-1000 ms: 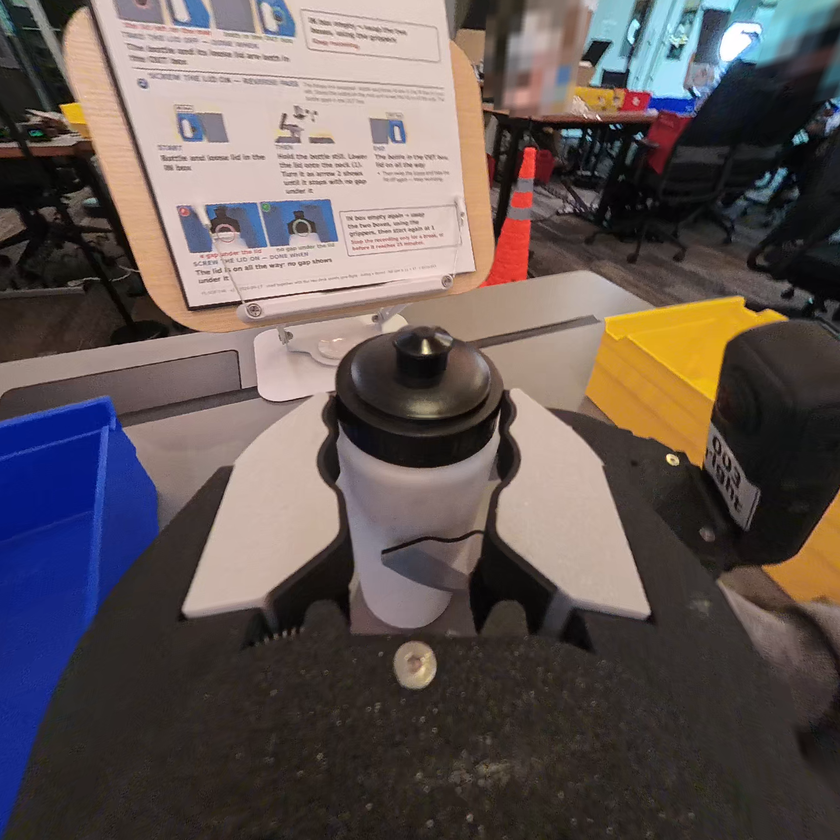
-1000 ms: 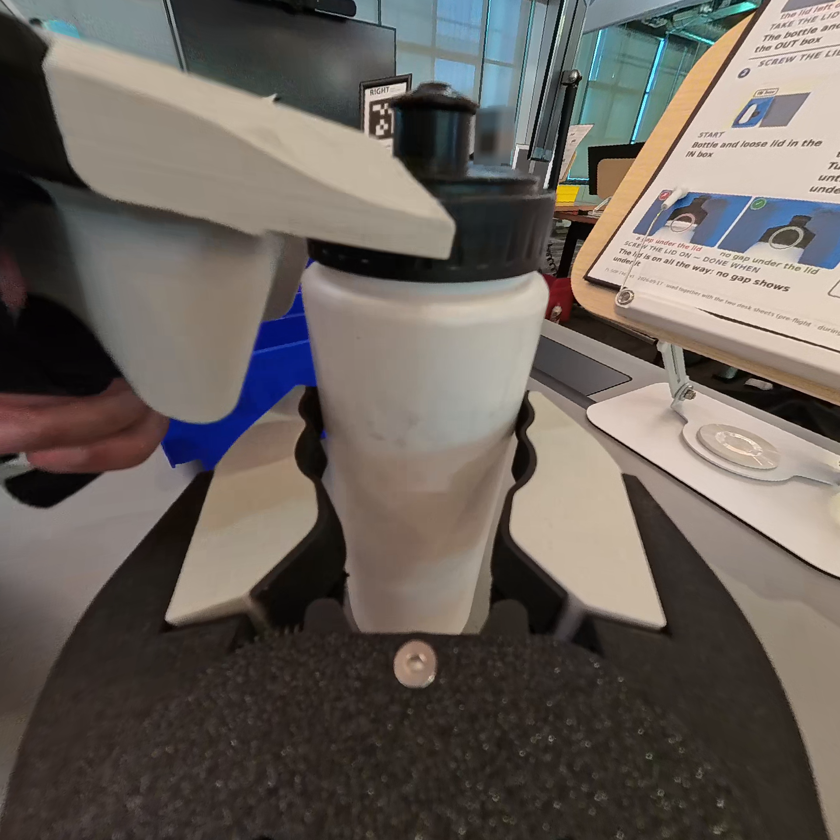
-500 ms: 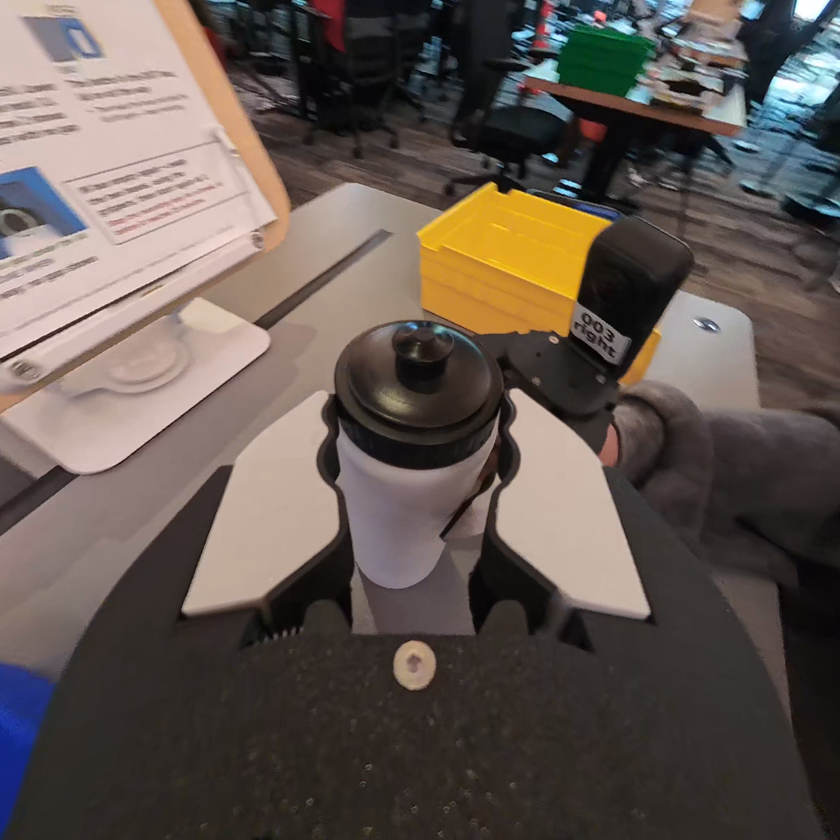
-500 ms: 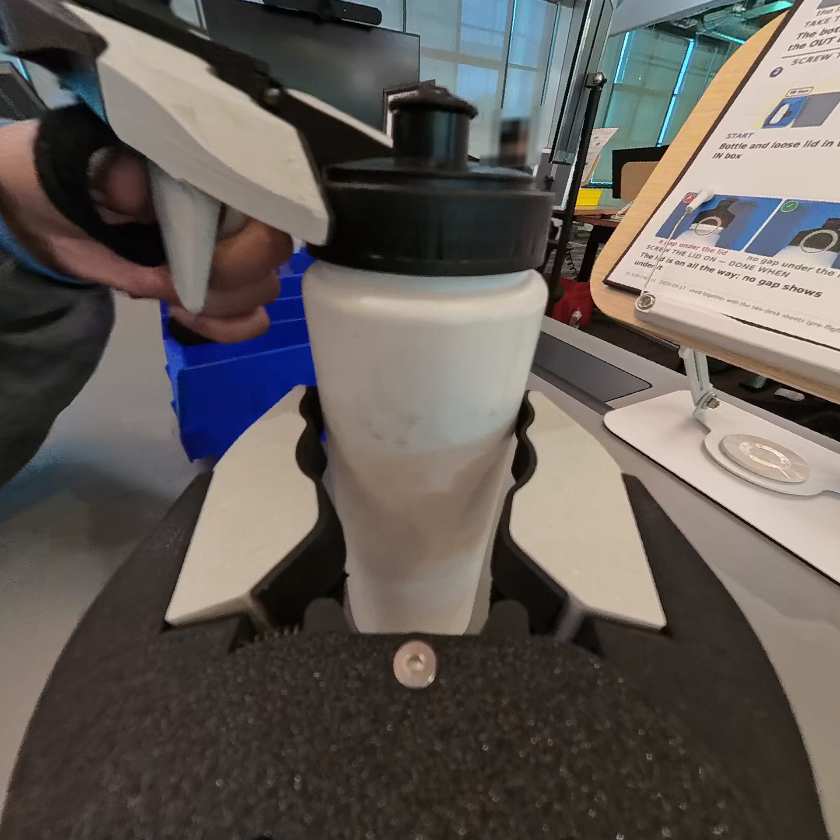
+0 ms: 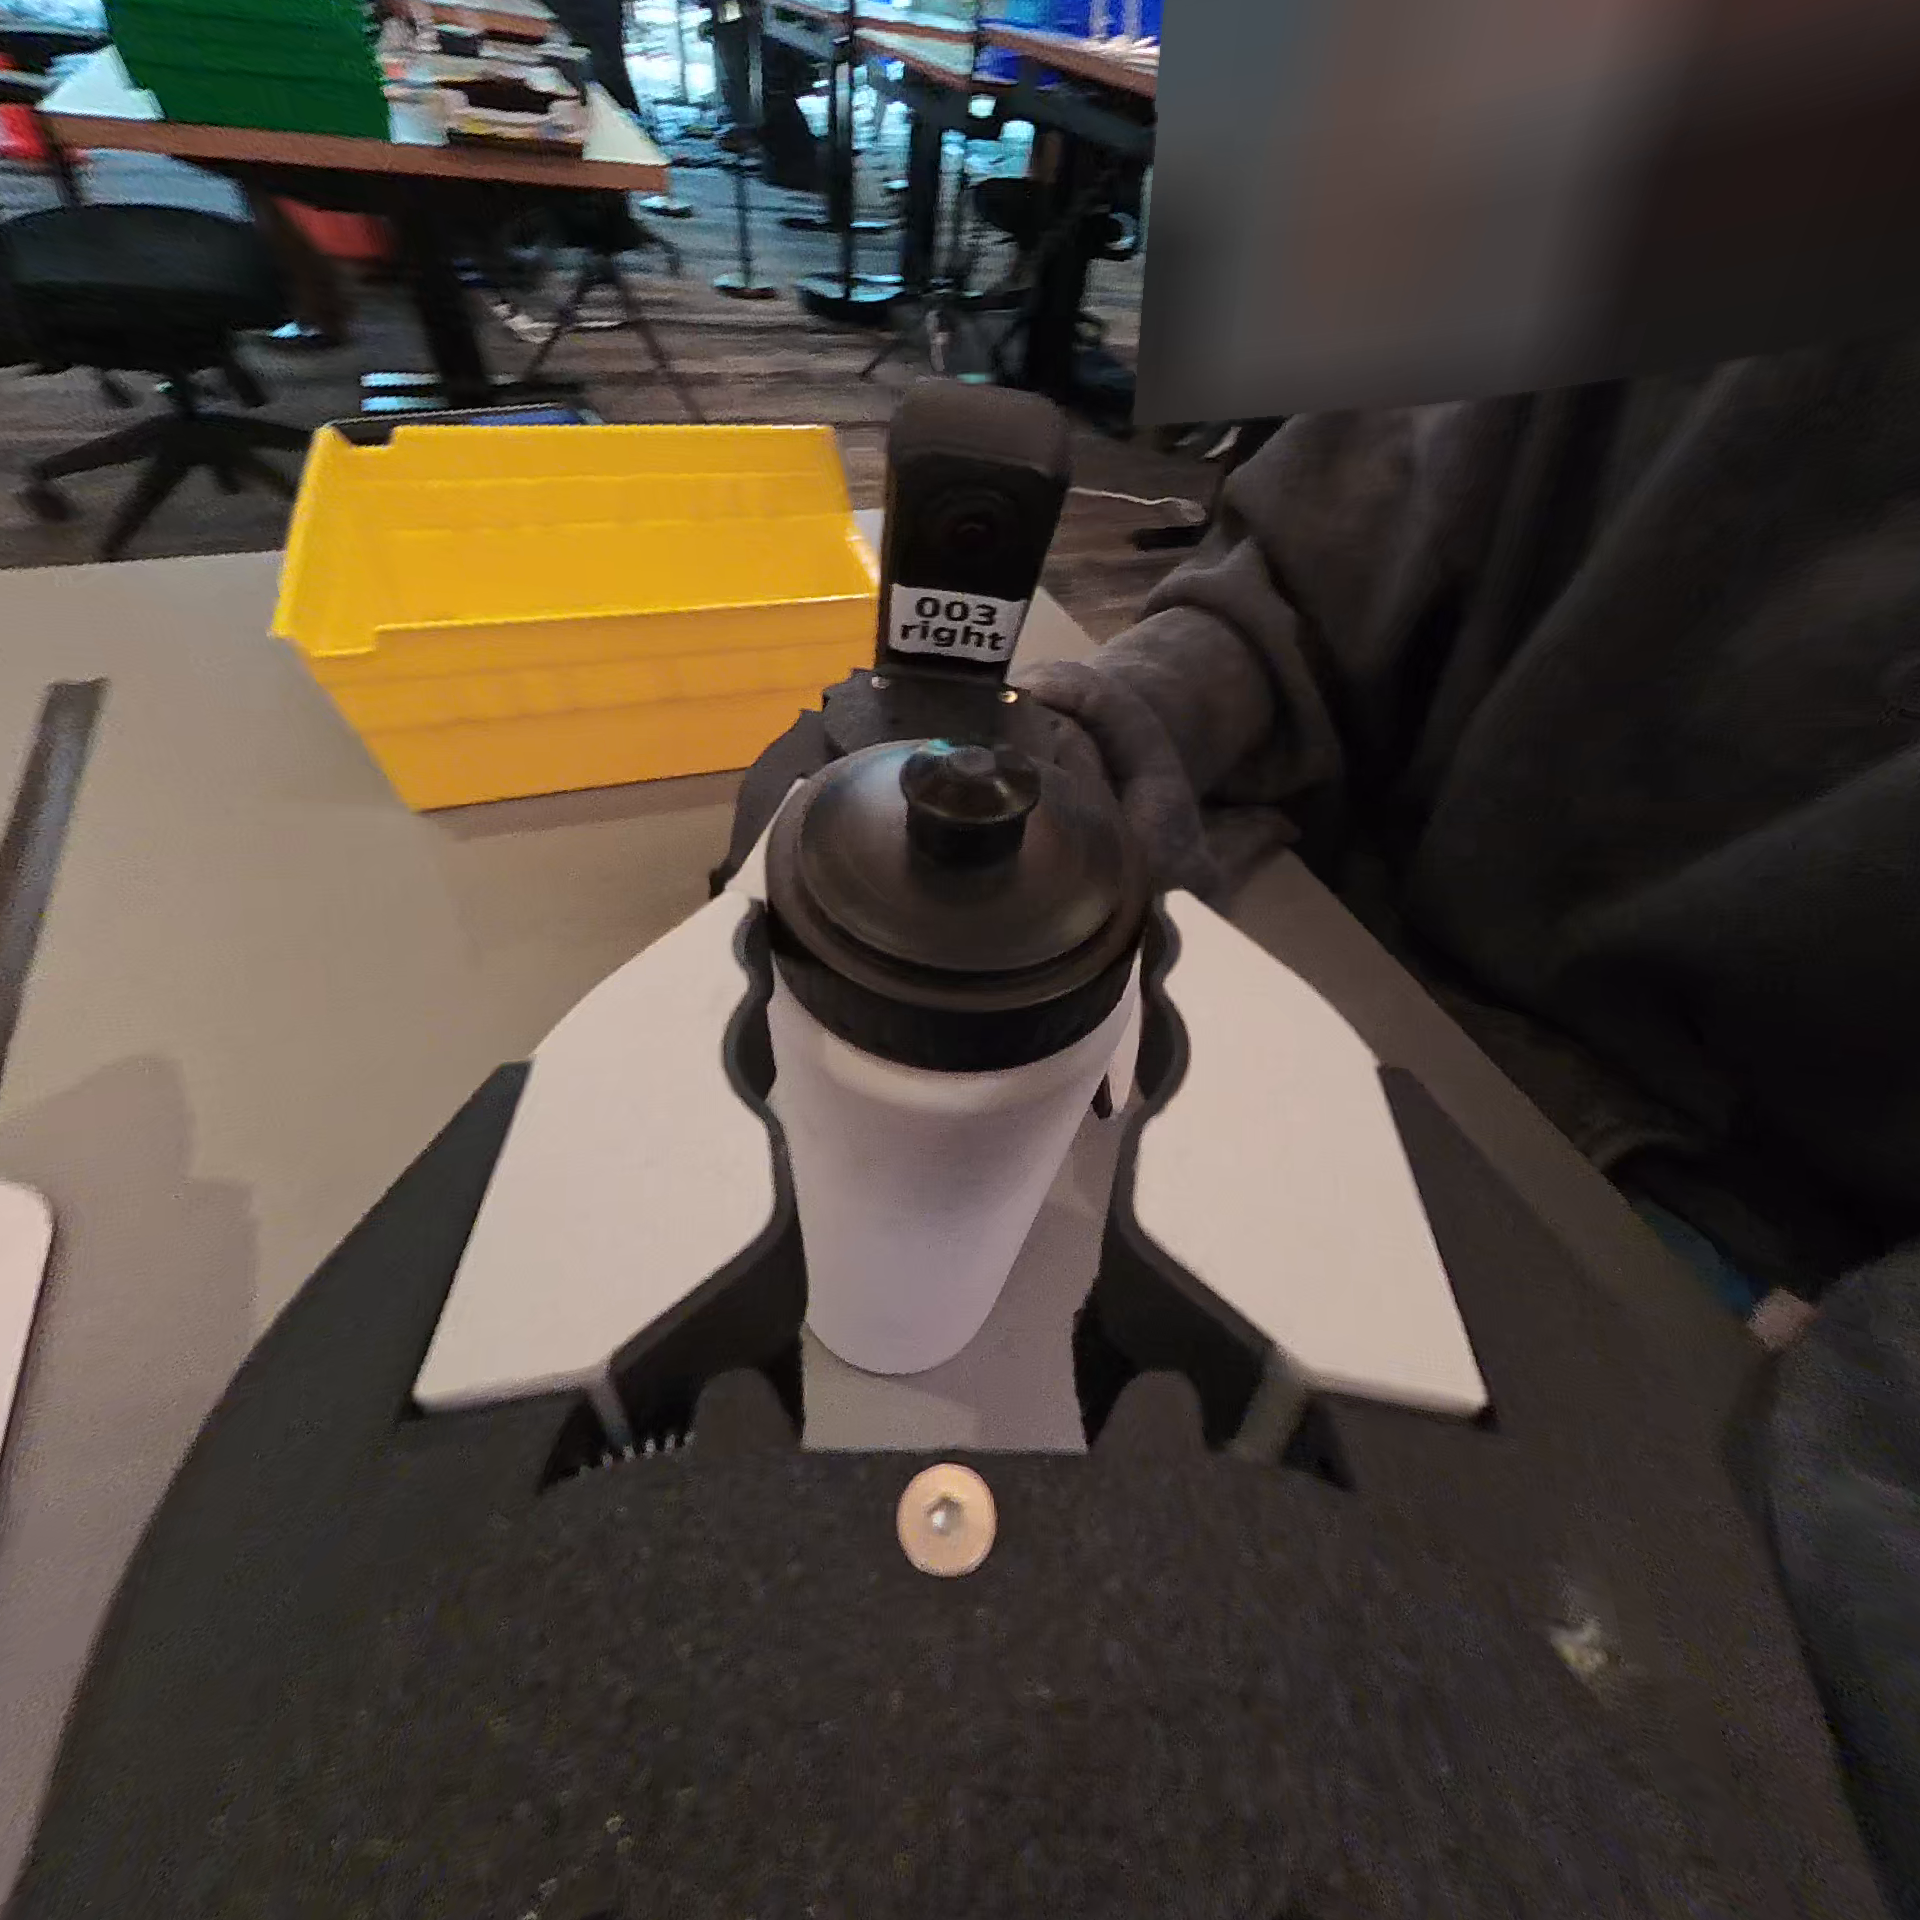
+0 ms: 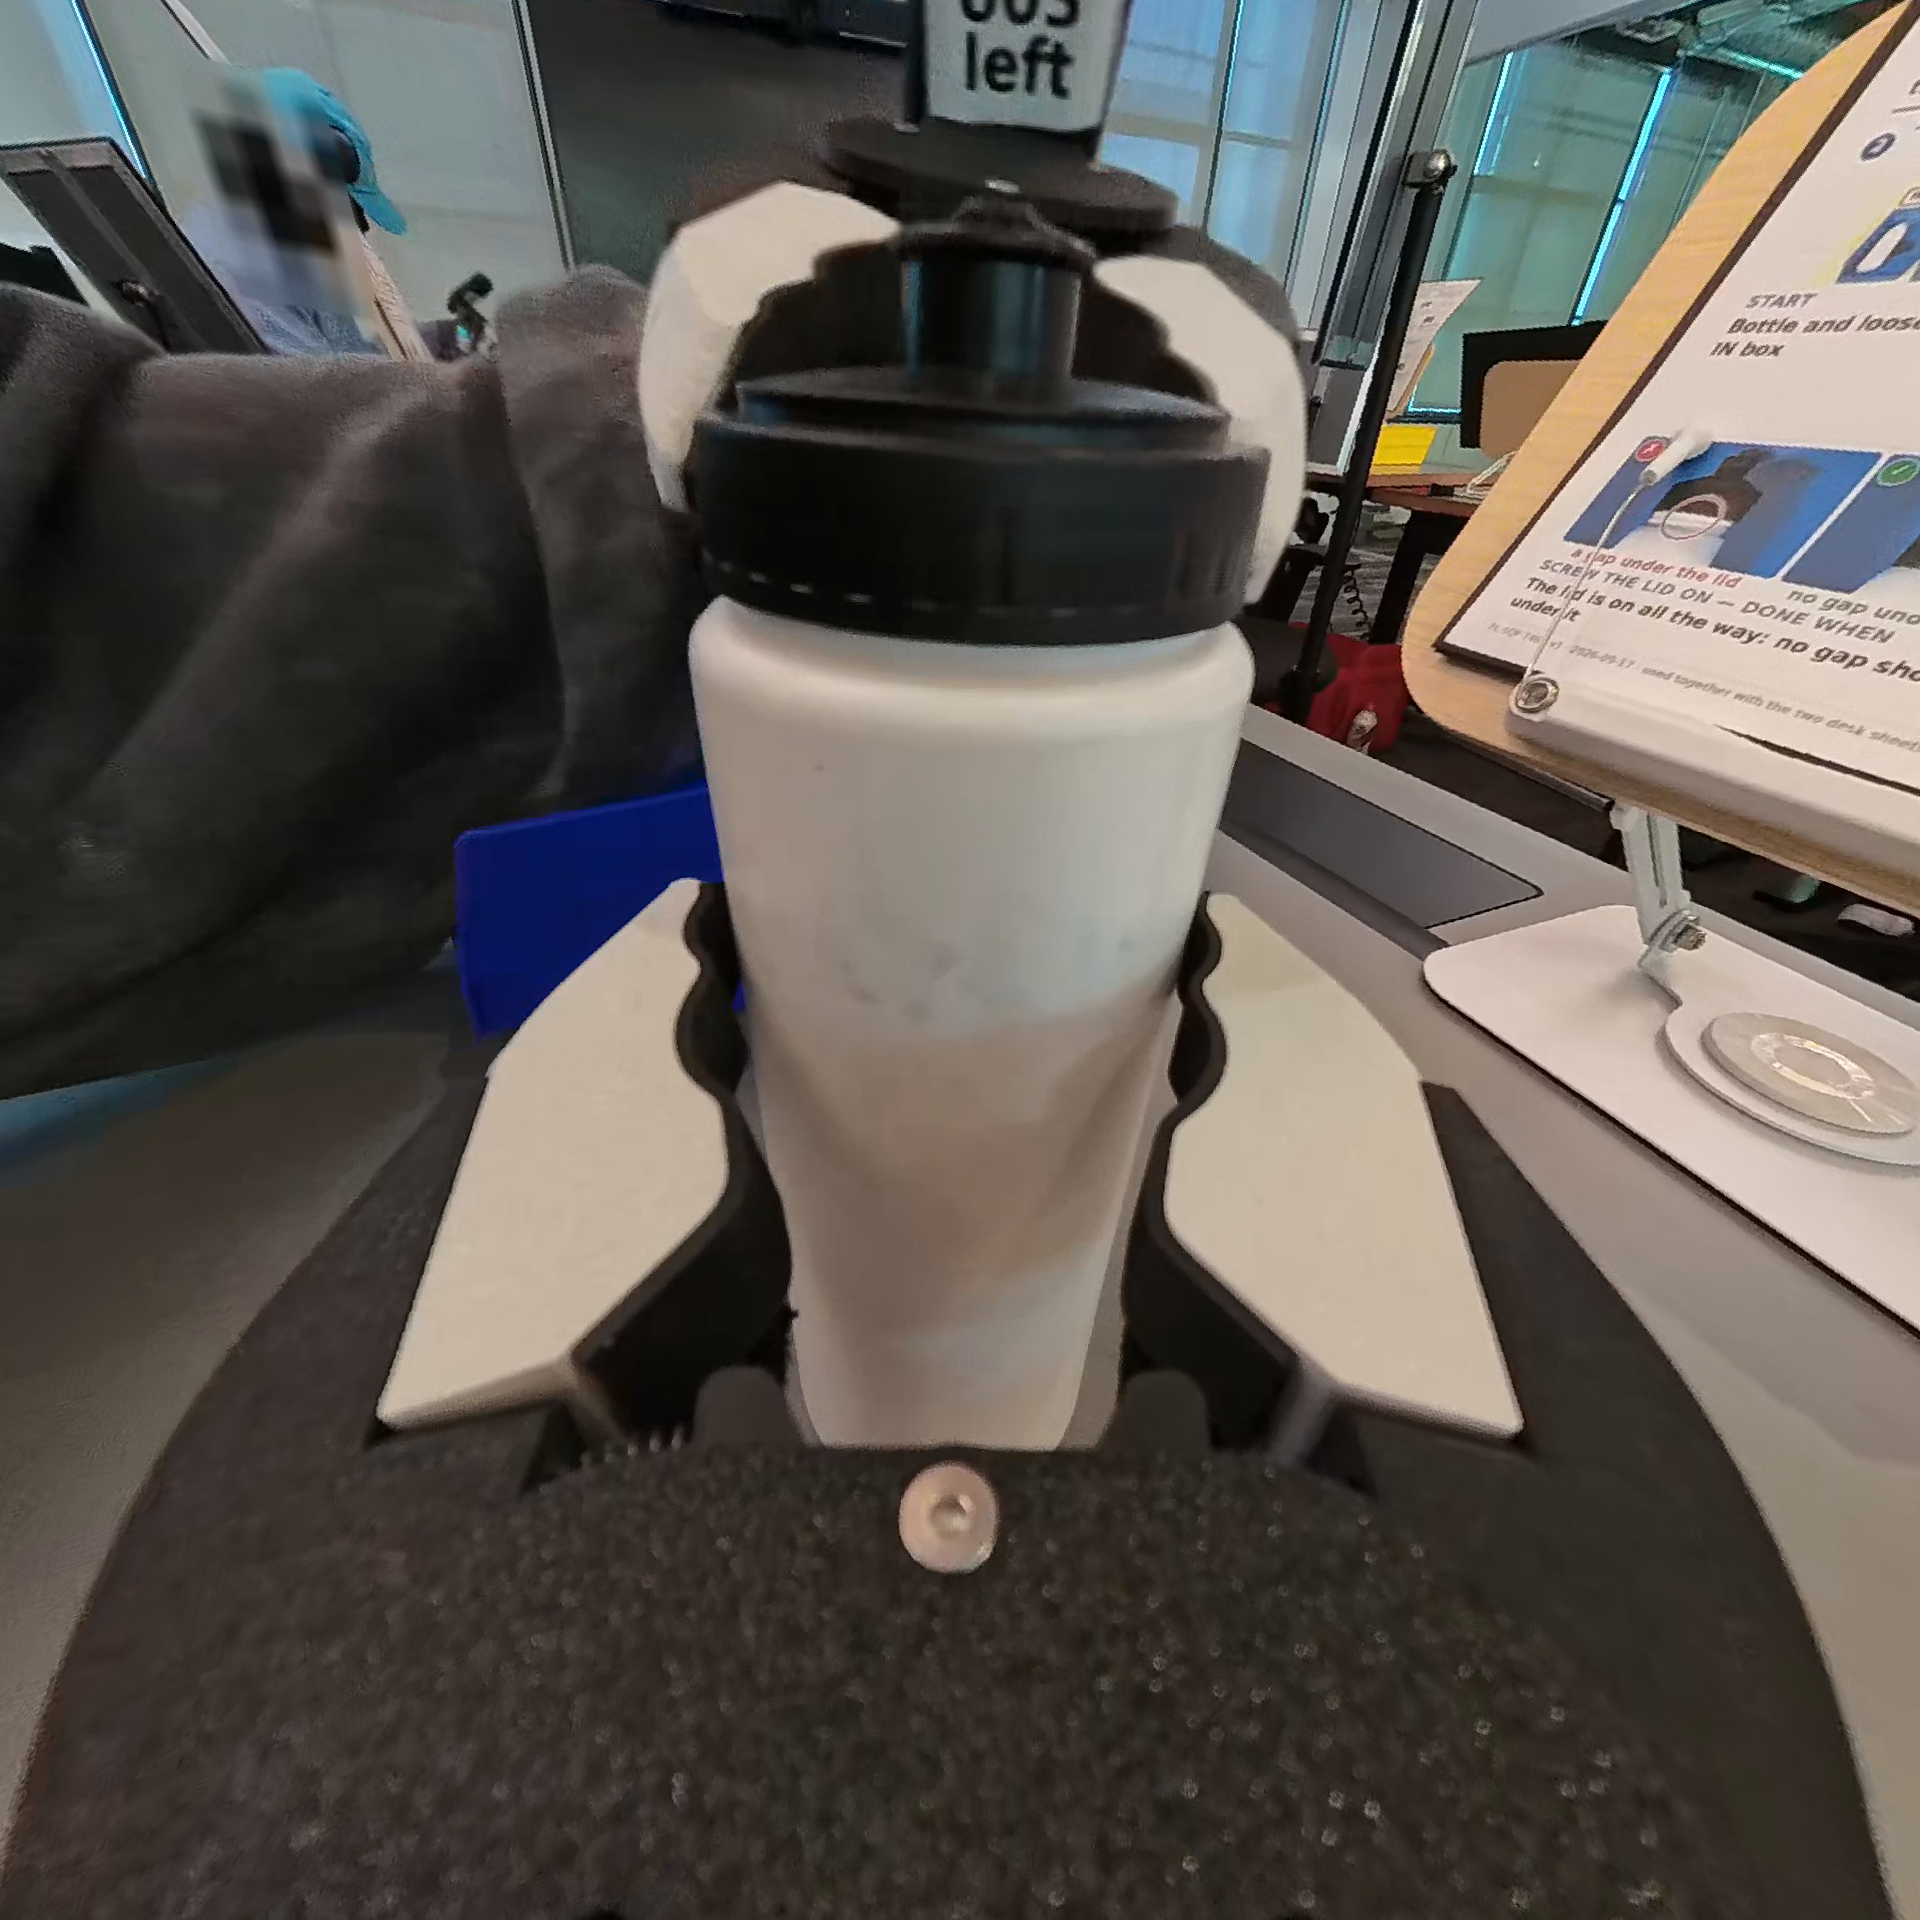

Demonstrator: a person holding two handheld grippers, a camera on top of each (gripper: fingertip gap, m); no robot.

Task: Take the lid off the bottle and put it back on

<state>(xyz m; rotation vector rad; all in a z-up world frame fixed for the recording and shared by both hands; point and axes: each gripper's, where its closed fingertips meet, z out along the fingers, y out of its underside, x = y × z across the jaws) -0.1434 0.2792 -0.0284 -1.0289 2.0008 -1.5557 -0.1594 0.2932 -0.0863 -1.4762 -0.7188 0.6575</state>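
A white bottle (image 6: 966, 831) with a black spouted lid (image 6: 977, 509) stands upright on the grey table (image 6: 156, 1299). My right gripper (image 6: 956, 935) is shut on the bottle's body, low down. My left gripper (image 5: 951, 935) is shut on the lid (image 5: 951, 894) from above and behind, with the white body (image 5: 914, 1195) showing below it. In the right wrist view the left gripper's white fingers (image 6: 686, 343) wrap the lid from the far side. In the left wrist view the right gripper (image 5: 935, 717) sits behind the bottle. The lid sits on the bottle's neck.
A yellow bin (image 5: 571, 603) stands on the table beyond the bottle in the left wrist view. A blue bin (image 6: 582, 894) is behind the bottle in the right wrist view. An instruction board on a white stand (image 6: 1714, 1039) is at the right. Grey sleeves (image 5: 1195, 707) hold both grippers.
My left gripper, still shut on the lid, has swung around the bottle from the side to directly opposite the right gripper. The right gripper and bottle have stayed put.
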